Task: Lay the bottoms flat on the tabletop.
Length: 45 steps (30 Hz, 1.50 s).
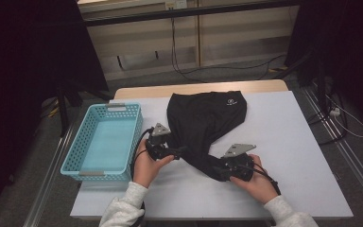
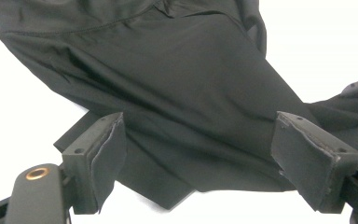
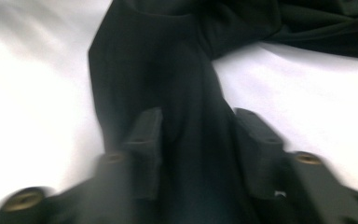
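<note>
1. Nearest to the person, the right gripper [image 1: 224, 166] lay at the narrow lower end of the black garment [image 1: 207, 120]. In the right gripper view its jaws stood with a moderate gap and the dark cloth [image 3: 186, 93] ran between them; that picture was blurred, so I cannot tell if the cloth was really pinched.
2. A little farther, the left gripper [image 1: 182, 151] pointed to the left edge of the same garment. In the left gripper view its jaws were wide apart, with the cloth [image 2: 177, 93] lying between and beyond them, and the pads were not pressing it.
3. The garment, probably shorts or a similar sport piece with a small white logo [image 1: 230, 100], lay on the white surface [image 1: 293, 137], wide at the far end and gathered to a narrow tail near the grippers. It was not folded neatly.
4. The turquoise basket [image 1: 131, 137] stood at the left of the garment, just beside the left hand [image 1: 145, 166], and nothing was inside it.
5. My judgement: the work was at an early stage. Grasping was only beginning, and folding or gathering the garment, and possibly putting it into the basket, remained to do.
</note>
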Available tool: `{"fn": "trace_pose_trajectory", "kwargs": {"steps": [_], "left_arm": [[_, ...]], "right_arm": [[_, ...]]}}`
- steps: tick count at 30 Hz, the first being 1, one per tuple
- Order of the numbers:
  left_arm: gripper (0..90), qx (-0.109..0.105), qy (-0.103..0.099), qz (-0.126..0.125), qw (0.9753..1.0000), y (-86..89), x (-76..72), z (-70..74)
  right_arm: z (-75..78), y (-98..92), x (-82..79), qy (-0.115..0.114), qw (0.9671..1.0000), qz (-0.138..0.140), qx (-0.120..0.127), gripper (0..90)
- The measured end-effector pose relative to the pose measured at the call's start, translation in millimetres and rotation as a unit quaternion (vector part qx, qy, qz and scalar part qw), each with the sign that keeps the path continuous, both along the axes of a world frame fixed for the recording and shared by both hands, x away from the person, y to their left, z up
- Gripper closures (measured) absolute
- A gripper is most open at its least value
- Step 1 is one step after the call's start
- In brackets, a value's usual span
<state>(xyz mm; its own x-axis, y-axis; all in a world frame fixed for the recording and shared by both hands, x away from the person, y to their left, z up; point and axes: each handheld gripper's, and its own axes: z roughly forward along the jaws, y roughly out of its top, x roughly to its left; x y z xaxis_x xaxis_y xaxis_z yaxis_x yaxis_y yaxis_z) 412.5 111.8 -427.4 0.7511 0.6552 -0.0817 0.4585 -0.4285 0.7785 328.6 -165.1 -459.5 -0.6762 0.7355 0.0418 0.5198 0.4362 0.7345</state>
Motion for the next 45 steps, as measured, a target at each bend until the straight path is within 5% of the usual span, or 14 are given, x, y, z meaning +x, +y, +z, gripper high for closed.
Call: {"fn": "trace_pose_trajectory", "kwargs": {"steps": [6,10,17,20,23,27,35,40,45], "left_arm": [[18.9,-0.004,0.0,-0.001,1.0,-0.5,-2.4,0.6],[18.9,-0.006,0.003,0.0,1.0,1.1,-3.8,-0.2],[18.4,-0.006,0.001,-0.013,0.9999,-2.6,-8.1,-0.9],[18.5,-0.009,0.002,-0.014,0.9999,-5.2,-10.2,-1.7],[18.7,-0.003,-0.001,-0.021,0.9998,-8.0,-11.0,-2.6],[20.0,-0.009,0.003,-0.037,0.9993,-16.8,-14.2,-4.4],[29.3,-0.02,0.008,-0.08,0.9965,-40.2,-21.4,-5.8],[33.4,-0.004,0.02,-0.105,0.9943,-62.2,-24.8,-19.9],[35.4,0.005,0.016,-0.112,0.9936,-74.8,-23.9,-29.8]], "right_arm": [[1.2,6.5,1.4,-0.002,0.9998,0.019,-0.003,83.8],[3.1,1.4,9.4,0.019,0.999,0.002,0.041,86.0],[12.8,-20.1,20.9,-0.018,0.994,-0.07,0.082,85.9],[13.1,-26.7,24.4,-0.027,0.9924,-0.092,0.077,85.7],[8.6,-29.9,27.2,-0.011,0.9929,-0.092,0.074,78.3],[7.2,-32.8,26.8,-0.019,0.993,-0.104,0.051,54.9],[16.2,-55.0,21.4,-0.05,0.9823,-0.165,0.073,28.5],[16.7,-70.7,16.2,-0.052,0.9755,-0.195,0.086,27.0],[13.8,-76.6,11.3,-0.048,0.9756,-0.198,0.082,26.9]]}}
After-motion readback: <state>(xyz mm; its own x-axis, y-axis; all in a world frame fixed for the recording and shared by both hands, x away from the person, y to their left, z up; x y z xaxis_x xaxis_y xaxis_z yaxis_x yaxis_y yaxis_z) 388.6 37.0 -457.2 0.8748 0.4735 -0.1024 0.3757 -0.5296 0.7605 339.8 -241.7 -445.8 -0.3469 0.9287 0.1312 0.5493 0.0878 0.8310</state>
